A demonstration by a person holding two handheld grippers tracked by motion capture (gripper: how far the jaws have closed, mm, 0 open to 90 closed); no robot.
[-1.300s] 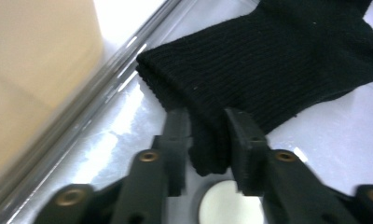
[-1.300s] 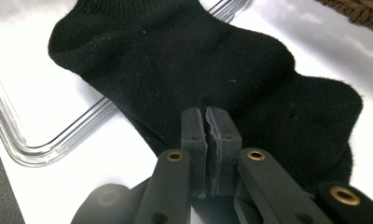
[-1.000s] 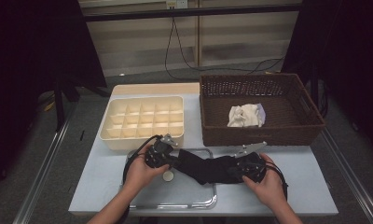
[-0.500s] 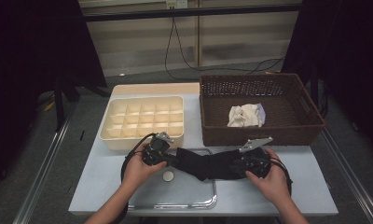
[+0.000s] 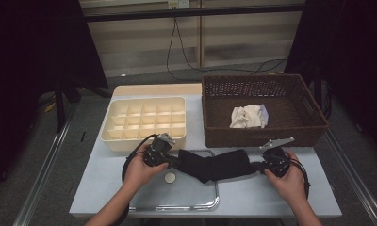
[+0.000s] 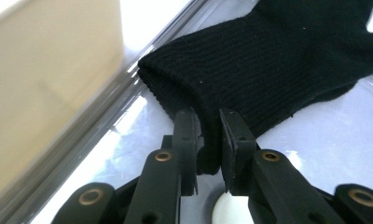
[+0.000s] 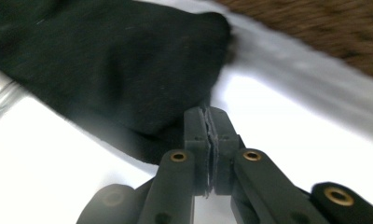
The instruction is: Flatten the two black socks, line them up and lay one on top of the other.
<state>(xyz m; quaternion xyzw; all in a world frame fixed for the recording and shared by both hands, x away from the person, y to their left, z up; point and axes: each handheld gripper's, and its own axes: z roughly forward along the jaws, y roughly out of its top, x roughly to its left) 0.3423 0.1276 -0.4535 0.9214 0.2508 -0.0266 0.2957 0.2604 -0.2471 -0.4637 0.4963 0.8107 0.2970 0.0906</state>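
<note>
One black sock point(image 5: 217, 165), one tray point(image 5: 196, 203) (perhaps clear plastic)

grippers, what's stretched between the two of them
A black sock spans from the left hand-held gripper to the right hand-held gripper, seen in the high view.

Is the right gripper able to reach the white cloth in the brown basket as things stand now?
Probably not at once. The right gripper is shut on the black sock, which the left gripper also pinches, and the near wall of the brown basket stands before the white cloth. It must release and lift over.
</note>
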